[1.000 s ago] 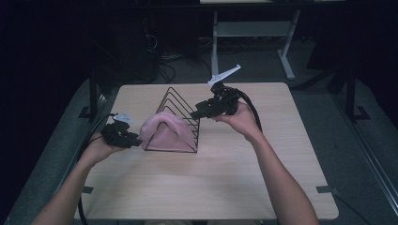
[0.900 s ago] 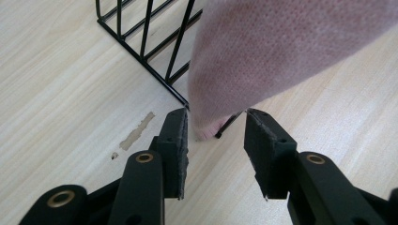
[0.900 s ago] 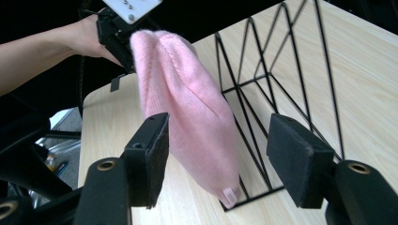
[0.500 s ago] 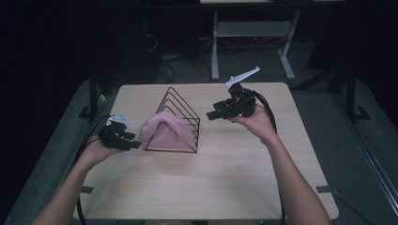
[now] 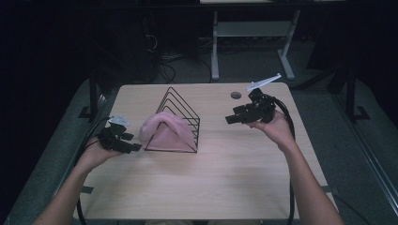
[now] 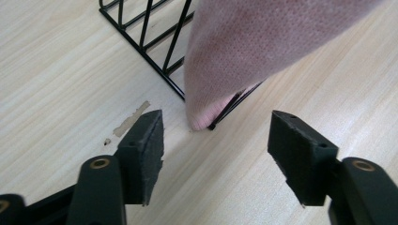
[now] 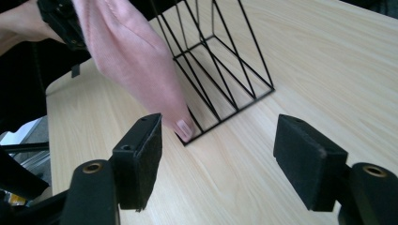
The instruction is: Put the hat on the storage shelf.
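A black wire rack [image 5: 182, 112] with triangular ends stands mid-table, and a pink cloth [image 5: 162, 132] is draped over its near end. My left gripper [image 5: 132, 142] rests low at the cloth's left side, pointing at it. Its jaws have just been opening and stand open. In the left gripper view [image 6: 217, 125] the cloth's [image 6: 263, 47] lower corner hangs just ahead of the gap, touching neither pad, beside the rack's [image 6: 155, 44] base wire. My right gripper [image 5: 231, 116] hovers right of the rack, open, its jaws having just been opening with nothing between them. The right gripper view [image 7: 218, 131] faces the cloth [image 7: 136, 61] and rack [image 7: 230, 61].
The wooden table [image 5: 244, 178] has bare surface in front and to the right. A round cable hole [image 5: 235, 95] lies near its far right edge. A scrap of tape [image 6: 131, 119] sticks to the wood by the left jaw. White desk legs [image 5: 215, 42] stand behind on the dark floor.
The right gripper has drawn away from the rack's top toward the right and slightly down. The left gripper has kept its place by the cloth, and its jaws now stand wider.
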Tool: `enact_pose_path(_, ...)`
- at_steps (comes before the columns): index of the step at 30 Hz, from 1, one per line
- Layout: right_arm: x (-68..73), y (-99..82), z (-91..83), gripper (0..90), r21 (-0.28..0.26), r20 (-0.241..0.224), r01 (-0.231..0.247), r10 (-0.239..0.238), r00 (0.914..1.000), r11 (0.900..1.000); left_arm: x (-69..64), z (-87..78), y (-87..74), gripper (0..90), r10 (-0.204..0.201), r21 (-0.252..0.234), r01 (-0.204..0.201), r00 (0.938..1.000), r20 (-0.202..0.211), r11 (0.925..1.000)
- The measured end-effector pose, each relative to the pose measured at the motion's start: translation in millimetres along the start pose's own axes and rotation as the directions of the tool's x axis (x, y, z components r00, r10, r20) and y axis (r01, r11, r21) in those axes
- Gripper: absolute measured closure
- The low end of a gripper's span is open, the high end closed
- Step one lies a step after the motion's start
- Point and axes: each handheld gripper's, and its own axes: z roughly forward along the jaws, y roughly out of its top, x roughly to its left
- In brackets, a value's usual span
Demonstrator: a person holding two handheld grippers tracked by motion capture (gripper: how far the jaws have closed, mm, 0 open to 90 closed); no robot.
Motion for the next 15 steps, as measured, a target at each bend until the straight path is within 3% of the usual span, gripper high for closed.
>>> enact_pose_path(15,-14.2,-36.8,-28.3,29.1,-0.02,0.064,-0.065,0.067,0.9957,0.9977,-6.0,-4.5,-0.5,26.9,-0.001,-0.007,0.001,1.0,-0.01,1.0)
